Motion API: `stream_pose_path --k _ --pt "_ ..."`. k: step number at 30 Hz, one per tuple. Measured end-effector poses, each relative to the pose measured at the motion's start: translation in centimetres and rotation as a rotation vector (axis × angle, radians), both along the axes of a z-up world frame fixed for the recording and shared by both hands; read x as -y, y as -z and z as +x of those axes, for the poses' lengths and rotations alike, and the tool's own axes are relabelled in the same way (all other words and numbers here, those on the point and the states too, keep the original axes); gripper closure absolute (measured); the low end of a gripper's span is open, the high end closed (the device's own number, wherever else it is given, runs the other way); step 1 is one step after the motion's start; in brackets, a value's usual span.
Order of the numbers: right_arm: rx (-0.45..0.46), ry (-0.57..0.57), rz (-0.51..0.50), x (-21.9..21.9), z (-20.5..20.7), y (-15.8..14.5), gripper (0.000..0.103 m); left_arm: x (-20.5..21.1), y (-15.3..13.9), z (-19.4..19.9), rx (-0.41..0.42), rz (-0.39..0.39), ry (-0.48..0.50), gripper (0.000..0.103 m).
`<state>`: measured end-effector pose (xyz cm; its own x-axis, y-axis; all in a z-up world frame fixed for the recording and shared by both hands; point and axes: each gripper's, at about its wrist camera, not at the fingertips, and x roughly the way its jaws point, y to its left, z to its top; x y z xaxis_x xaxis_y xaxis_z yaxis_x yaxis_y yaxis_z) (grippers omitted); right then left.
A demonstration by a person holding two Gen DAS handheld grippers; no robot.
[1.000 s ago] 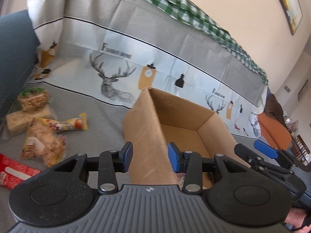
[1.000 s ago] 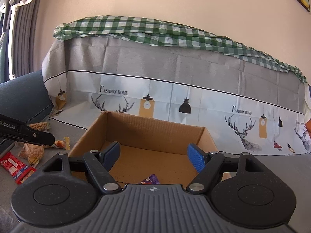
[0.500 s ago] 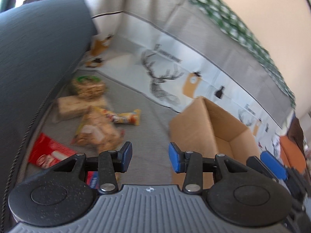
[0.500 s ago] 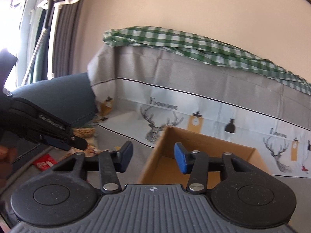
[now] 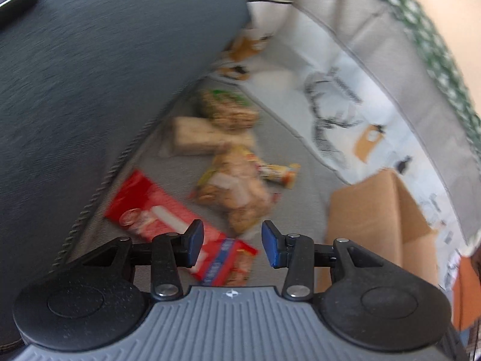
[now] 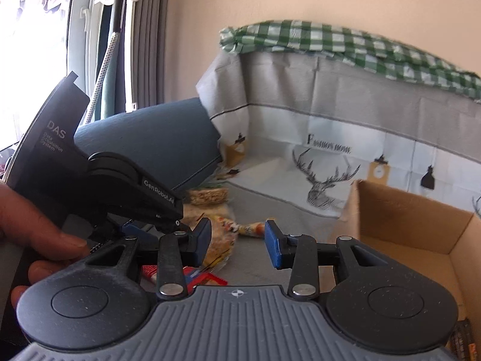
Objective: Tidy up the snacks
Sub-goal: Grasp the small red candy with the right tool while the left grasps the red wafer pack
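Blurred snack packets (image 5: 234, 186) beside open carton (image 5: 375, 207)

You see a grey sofa seat (image 5: 288, 150) carrying a scattered snack pile (image 5: 234, 180) (blurred), a red packet (image 5: 156, 210) and a cardboard box (image 5: 375, 210).

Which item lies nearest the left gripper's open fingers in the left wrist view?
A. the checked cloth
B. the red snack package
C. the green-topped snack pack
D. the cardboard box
B: the red snack package lies right under the open left gripper, its end showing between the fingers, nearer than the cardboard box.
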<state>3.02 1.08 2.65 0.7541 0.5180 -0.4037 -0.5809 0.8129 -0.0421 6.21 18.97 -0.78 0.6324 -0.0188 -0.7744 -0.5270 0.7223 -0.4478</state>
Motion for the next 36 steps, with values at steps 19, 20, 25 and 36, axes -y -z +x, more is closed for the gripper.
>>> stream_pose_path --k 19,20,25,36 --pt "-0.427 0.041 -0.131 -6.9 6.7 8.2 0.061 -2.2 2.5 0.1 -0.135 -0.065 -0.129 0.044" --pt "-0.431 0.045 -0.145 -7.1 6.8 8.5 0.060 -2.3 2.6 0.1 -0.139 -0.063 -0.133 0.042" --pt "-0.424 0.072 -0.166 -7.7 7.4 9.2 0.058 -2.5 3.0 0.2 -0.159 -0.070 -0.151 0.035" --pt "-0.423 0.096 -0.212 -6.5 7.6 9.0 0.085 -1.7 3.9 2.0 -0.217 -0.040 -0.142 0.027"
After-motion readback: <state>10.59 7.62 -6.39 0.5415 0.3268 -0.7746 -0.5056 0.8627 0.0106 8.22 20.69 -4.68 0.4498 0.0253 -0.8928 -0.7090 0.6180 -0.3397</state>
